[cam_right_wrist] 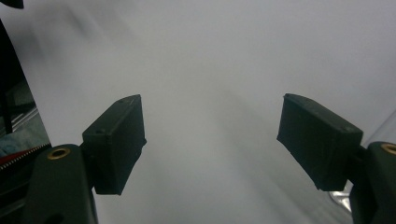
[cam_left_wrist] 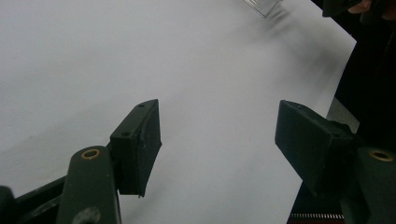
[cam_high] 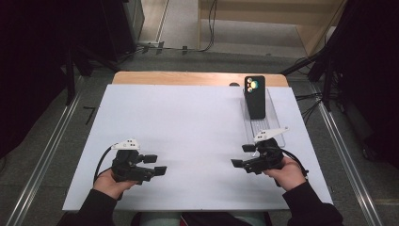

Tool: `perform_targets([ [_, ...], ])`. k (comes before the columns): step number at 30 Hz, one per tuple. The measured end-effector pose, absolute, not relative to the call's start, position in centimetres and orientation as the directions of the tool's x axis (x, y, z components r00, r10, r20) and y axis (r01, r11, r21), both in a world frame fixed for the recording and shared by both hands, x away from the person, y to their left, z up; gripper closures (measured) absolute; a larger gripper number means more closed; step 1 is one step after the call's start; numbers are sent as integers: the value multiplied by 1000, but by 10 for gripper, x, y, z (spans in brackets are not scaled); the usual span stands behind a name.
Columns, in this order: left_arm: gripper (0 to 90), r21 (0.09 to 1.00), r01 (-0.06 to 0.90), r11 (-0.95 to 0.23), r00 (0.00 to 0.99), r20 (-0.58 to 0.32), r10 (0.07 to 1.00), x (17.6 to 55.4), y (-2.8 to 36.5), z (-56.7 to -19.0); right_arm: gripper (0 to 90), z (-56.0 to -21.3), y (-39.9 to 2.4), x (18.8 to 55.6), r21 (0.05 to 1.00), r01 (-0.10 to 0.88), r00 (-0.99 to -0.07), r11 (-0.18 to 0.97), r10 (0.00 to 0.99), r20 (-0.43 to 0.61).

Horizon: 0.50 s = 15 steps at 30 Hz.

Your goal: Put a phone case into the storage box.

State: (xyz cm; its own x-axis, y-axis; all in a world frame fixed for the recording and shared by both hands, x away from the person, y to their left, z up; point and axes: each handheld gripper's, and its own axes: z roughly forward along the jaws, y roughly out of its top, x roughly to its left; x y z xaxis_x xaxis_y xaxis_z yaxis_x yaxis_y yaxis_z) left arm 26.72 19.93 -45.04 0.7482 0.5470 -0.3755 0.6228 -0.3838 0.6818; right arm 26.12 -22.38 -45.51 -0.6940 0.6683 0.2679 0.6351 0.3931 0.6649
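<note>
Two black hand-held tongs, left (cam_high: pixel 153 165) and right (cam_high: pixel 242 156), hover spread and empty over the white-topped desk (cam_high: pixel 188 127); a black smartphone (cam_high: pixel 255 96) (propped in a clear stand) likely awaits the first reach.

A plain white sheet (cam_high: pixel 188 141) covers the pale wood worktop (cam_high: pixel 188 78), its surface unmarked and without pattern, while a black phone (cam_high: pixel 255 96) with green and orange glints on its camera lenses stands in a clear, colourless tray (cam_high: pixel 276 123). The left gripper (cam_high: pixel 153 165) and right gripper (cam_high: pixel 242 156) are both black, each topped by a light grey plate, with matt black fingers (cam_left_wrist: pixel 137 144) set on brass-coloured pins. Dark sleeves (cam_high: pixel 313 205) frame the scene above a grey floor (cam_high: pixel 56 155).
</note>
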Motion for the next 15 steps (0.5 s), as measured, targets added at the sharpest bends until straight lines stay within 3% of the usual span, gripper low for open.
perform_targets([
  [15,318,688,609,-395,762,-369,532,265,197,-451,206,-467,-251,245,661,649,-668,377,698,258],
])
